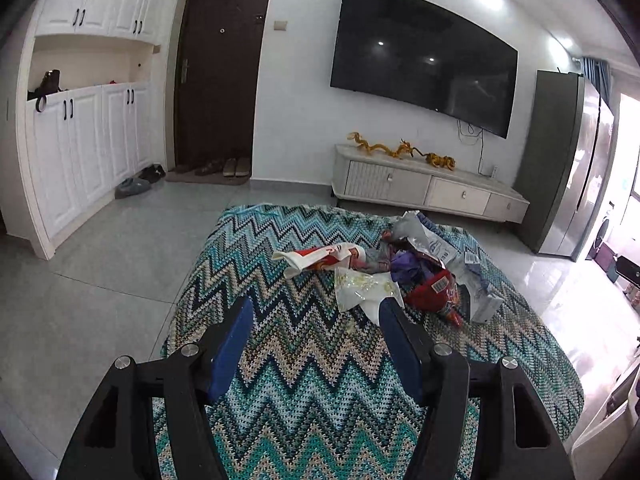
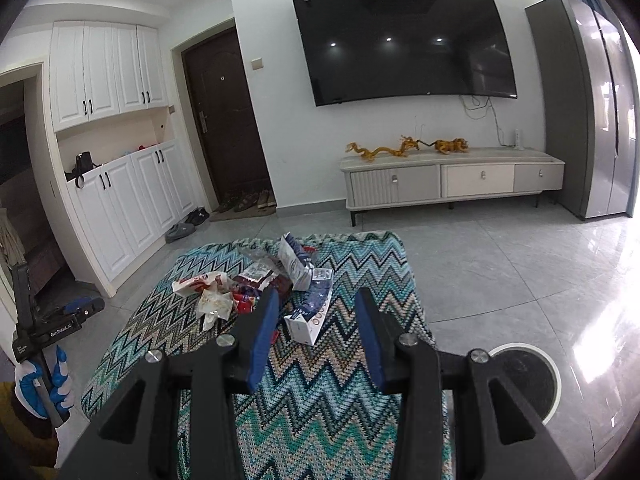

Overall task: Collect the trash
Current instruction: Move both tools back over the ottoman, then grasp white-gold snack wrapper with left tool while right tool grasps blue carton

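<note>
Fingers [image 1: 390,312] of both our grippers stand apart, empty, above the zigzag-covered surface [image 1: 304,360], where crumpled red, white and purple wrappers [image 1: 400,276] lie heaped at one o'clock.

A zigzag-patterned cloth [image 1: 304,360] covers the table; a heap of crumpled wrappers [image 1: 392,272] lies on it

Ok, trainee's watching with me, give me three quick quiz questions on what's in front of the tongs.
1. True or false: the trash pile lies on the zigzag cloth.
2. The left tongs hold: A) a wrapper B) nothing C) a carton.
3. Fill in: the round bin stands on the floor beside the ____ tongs.

Key: 1 true; 2 B; 3 right.
</note>
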A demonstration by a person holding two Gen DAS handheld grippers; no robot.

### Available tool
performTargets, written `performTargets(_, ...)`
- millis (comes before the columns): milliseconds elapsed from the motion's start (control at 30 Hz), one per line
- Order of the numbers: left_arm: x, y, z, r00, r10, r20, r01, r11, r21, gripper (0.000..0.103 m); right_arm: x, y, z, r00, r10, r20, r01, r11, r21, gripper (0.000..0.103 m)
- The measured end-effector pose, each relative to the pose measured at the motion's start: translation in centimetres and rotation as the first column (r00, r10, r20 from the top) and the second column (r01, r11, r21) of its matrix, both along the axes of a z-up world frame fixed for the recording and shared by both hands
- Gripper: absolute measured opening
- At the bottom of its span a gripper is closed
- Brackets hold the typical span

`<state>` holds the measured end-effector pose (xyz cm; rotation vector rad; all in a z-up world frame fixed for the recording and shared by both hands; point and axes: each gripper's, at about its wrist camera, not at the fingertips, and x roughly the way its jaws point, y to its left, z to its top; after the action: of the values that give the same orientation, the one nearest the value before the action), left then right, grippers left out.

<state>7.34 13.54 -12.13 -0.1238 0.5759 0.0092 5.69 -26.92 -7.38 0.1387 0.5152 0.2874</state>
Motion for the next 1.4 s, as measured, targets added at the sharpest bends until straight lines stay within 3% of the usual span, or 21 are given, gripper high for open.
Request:
performTargets(200, 4.0, -1.5, -2.9, 0.991, -0.099, -0.087, 0.097, 0.995, -0.031, 0.063, 5.7, 2.1, -3.6, 0.993, 0.060, -0.106, -0.062, 0.998, -0.012, 0.038)
performTargets(433, 10.0, -4.3, -5.6, 0.974, -0.165, -0.153, 0.159, 0.986, -0.054, 0.083, 11.8, 4.1, -8.1, 0.970, 0.113, -0.217, -0.118, 0.993, -0.011, 0.038)
performTargets(600, 13.9, -6.4, -7.5, 0.961, -0.186, -0.204, 0.183, 0.983, -0.031, 0.083, 15.3, 4.9, -10.1, 0.956, 0.140, -0.259, -0.144, 0.990, 0.006, 0.039)
performTargets(733, 16.1, -7.2, -8.8, 0.959, -0.162, -0.233, 0.164, 0.986, -0.008, 0.083, 16.9, 6.1, -10.9, 0.950, 0.150, -0.274, -0.159, 0.987, -0.012, 0.055)
performTargets(1033, 17.0, -5.5, -10.6, 0.957, -0.108, -0.270, 0.092, 0.993, -0.071, 0.082, 20.1, 7.5, -13.2, 0.932, 0.148, -0.330, -0.173, 0.984, -0.047, 0.056)
performTargets(1167, 16.6, -3.9, -10.9, 0.956, -0.109, -0.274, 0.075, 0.988, -0.133, 0.059, 20.7, 7.6, -14.0, 0.924, 0.157, -0.349, -0.181, 0.983, -0.039, 0.056)
performTargets(1400, 15.0, -2.9, -10.3, 0.967, -0.122, -0.225, 0.079, 0.978, -0.191, 0.039, 20.9, 7.6, -14.6, 0.919, 0.165, -0.358, -0.183, 0.983, -0.017, 0.056)
